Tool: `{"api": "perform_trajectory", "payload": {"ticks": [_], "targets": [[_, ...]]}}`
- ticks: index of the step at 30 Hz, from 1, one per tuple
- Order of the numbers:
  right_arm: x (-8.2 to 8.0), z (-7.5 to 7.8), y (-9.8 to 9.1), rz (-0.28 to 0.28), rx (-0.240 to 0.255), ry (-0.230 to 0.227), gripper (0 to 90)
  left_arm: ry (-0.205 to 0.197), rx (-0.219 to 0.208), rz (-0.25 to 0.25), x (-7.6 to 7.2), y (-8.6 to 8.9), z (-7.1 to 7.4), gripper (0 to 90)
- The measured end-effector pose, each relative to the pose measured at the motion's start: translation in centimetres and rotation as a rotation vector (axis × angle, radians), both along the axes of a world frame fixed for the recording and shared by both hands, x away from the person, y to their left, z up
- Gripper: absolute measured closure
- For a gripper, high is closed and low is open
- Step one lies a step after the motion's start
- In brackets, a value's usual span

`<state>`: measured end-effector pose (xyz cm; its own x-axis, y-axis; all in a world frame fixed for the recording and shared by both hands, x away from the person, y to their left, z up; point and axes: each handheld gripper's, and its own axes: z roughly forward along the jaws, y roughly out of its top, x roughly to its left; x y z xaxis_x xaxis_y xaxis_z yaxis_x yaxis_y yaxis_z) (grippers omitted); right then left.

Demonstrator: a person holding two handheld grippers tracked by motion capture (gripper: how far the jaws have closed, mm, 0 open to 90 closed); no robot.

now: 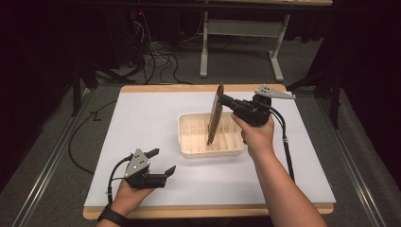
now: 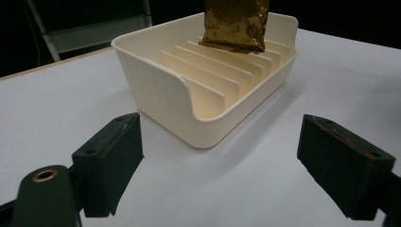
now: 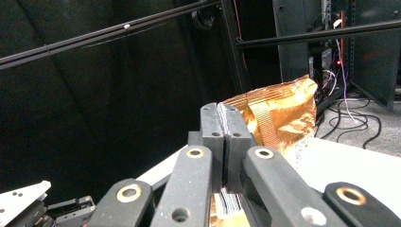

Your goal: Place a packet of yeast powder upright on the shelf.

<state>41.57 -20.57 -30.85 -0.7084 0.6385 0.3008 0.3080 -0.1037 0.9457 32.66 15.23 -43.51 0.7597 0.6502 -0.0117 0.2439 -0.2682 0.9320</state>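
A crinkled gold-brown foil packet (image 1: 216,113) hangs almost upright over a cream slotted tray (image 1: 189,152), its lower edge down among the dividers. My right gripper (image 1: 223,99) is shut on the packet's upper part from the right. In the right gripper view the jaws (image 3: 226,113) are pressed together on the packet (image 3: 283,113). My left gripper (image 1: 163,161) rests open near the table's front left, nothing between its fingers. In the left gripper view its jaws (image 2: 227,163) stand wide apart and face the tray (image 2: 156,80), with the packet (image 2: 235,23) standing in the far slots.
The tray sits near the middle of a white sheet (image 1: 142,123) on a wood-edged table. Behind the table are another table's white legs (image 1: 204,52) and loose cables (image 1: 161,61) on the floor. Black cables trail from both grippers.
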Motion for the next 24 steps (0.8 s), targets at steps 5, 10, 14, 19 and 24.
{"api": "perform_trajectory", "payload": {"ticks": [5, 10, 14, 19, 24], "targets": [[0.5, -0.2, 0.2, -0.005, 0.002, 0.009, 90.0, 0.001, -0.001, -0.001, 0.0, 0.0, 0.0, 15.5], [1.1, -0.3, 0.3, -0.011, -0.01, 0.017, 90.0, 0.001, -0.001, -0.003, -0.1, 0.0, 0.1, 15.5], [1.7, -0.8, 0.5, -0.013, -0.021, 0.035, 90.0, 0.003, -0.001, -0.003, 0.0, 0.0, 0.0, 15.5], [2.4, -1.5, 0.7, -0.023, -0.048, 0.054, 90.0, 0.0, -0.004, -0.002, 0.0, 0.0, 0.0, 15.5], [2.6, -1.7, 0.9, -0.03, -0.068, 0.06, 90.0, 0.001, -0.004, -0.001, 0.0, 0.1, 0.1, 15.5]]}}
